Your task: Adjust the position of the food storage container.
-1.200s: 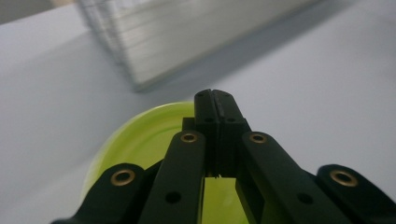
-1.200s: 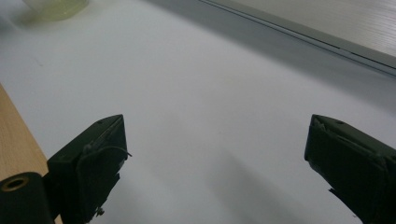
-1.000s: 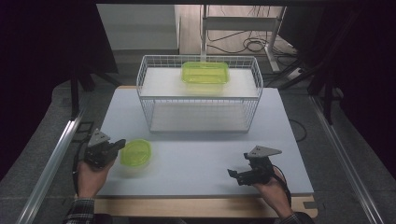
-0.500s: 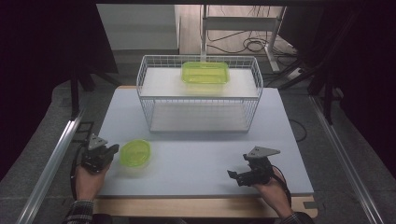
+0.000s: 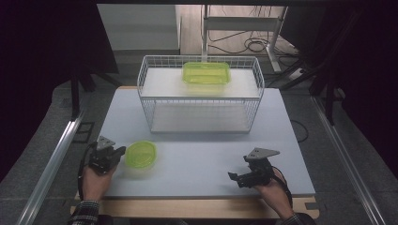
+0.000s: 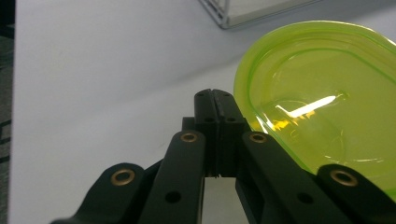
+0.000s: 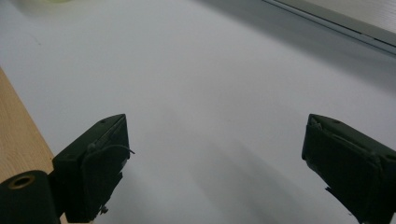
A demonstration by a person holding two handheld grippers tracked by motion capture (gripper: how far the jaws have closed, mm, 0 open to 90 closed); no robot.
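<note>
While my left gripper (image 5: 114, 155) sits at the lower left of the high view, its jaws are pressed together with nothing between them; in the left gripper view the closed tips (image 6: 215, 109) lie just beside the left rim of the green lid (image 6: 327, 100), and I cannot tell whether they touch it. In the high view the lid (image 5: 140, 154) lies flat on the table (image 5: 197, 154), just right of that gripper. My right gripper (image 5: 241, 178) rests at the lower right, well apart from the lid, its jaws spread wide over bare table with nothing in them, as the right gripper view (image 7: 212, 163) shows.

Farther up, the wire basket (image 5: 199, 96) stands in the upper middle of the frame, and the green box (image 5: 206, 73) sits on its top shelf.

I judge the step in hand to be picking up the lid, probably to bring it to the box. To do it well I would first spread the left jaws, since shut tips can only push the lid away. Then I would come in low and level so one jaw slides under the rim and the other over it, and pinch the rim itself, not the smooth, glossy centre. A flat lid tends to skate on this table, so I would close slowly and lift only once it holds.
</note>
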